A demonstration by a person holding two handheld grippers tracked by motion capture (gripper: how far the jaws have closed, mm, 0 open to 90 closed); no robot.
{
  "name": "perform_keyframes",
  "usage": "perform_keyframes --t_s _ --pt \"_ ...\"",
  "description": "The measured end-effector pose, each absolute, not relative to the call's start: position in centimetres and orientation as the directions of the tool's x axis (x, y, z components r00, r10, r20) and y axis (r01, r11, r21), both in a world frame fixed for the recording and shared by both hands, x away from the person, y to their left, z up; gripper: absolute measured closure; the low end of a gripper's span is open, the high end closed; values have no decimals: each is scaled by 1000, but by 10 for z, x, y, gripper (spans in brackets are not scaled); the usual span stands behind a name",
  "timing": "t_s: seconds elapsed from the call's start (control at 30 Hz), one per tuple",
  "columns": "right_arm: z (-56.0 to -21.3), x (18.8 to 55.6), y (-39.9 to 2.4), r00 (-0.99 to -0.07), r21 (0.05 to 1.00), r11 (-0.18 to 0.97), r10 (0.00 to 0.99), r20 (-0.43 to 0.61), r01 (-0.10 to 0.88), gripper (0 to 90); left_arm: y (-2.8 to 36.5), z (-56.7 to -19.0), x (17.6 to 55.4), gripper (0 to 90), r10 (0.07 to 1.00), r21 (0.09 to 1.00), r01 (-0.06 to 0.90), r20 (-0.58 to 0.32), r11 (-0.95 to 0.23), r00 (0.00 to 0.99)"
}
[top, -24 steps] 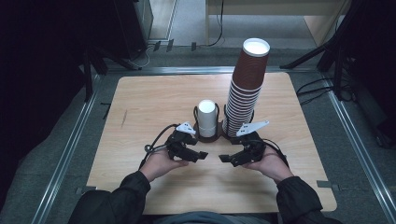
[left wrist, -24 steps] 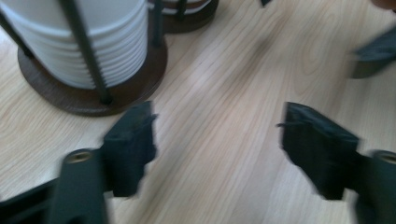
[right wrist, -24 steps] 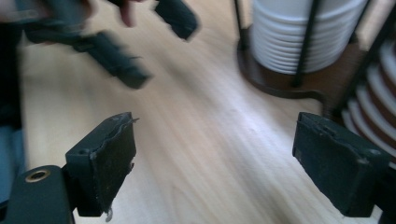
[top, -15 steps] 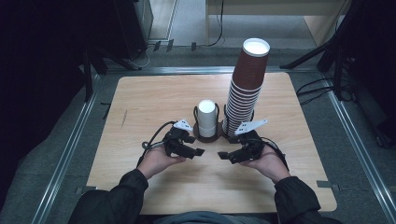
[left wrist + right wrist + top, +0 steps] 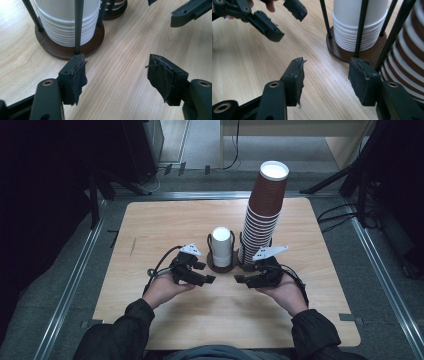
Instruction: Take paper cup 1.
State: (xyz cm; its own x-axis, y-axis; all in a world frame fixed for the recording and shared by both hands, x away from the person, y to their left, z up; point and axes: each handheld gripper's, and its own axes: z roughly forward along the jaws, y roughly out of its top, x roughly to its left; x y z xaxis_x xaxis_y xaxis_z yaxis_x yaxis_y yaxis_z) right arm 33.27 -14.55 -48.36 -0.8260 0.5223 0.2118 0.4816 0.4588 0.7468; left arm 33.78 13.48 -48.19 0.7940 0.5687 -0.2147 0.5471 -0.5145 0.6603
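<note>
White cups [image 5: 221,247] in their rack [image 5: 220,266] stand just beyond both grippers, left [image 5: 210,279] and right [image 5: 240,279]; fingers [image 5: 77,75] apart, holding nothing.

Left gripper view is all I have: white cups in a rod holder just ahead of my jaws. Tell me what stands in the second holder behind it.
Observer: A stack of brown cups, far taller than the white cups.
Operator: Report the right gripper's jaws.
Observer: The right gripper is open, with only bare wood between its pads.
Operator: Place the two holders on the table for me.
Observer: They stand side by side near the middle of the wooden table, the brown stack on the person's right.
</note>
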Motion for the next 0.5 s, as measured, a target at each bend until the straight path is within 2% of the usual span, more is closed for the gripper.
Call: perform_keyframes --t_s 0.27,0.5 --pt "-482 333 -144 -827 756 455 525 200 471 521 137 -476 340 317 563 669 534 -205 -516 800" --pt "-483 335 -142 -821 753 455 536 194 475 614 145 -468 344 280 562 679 534 -211 -504 799"
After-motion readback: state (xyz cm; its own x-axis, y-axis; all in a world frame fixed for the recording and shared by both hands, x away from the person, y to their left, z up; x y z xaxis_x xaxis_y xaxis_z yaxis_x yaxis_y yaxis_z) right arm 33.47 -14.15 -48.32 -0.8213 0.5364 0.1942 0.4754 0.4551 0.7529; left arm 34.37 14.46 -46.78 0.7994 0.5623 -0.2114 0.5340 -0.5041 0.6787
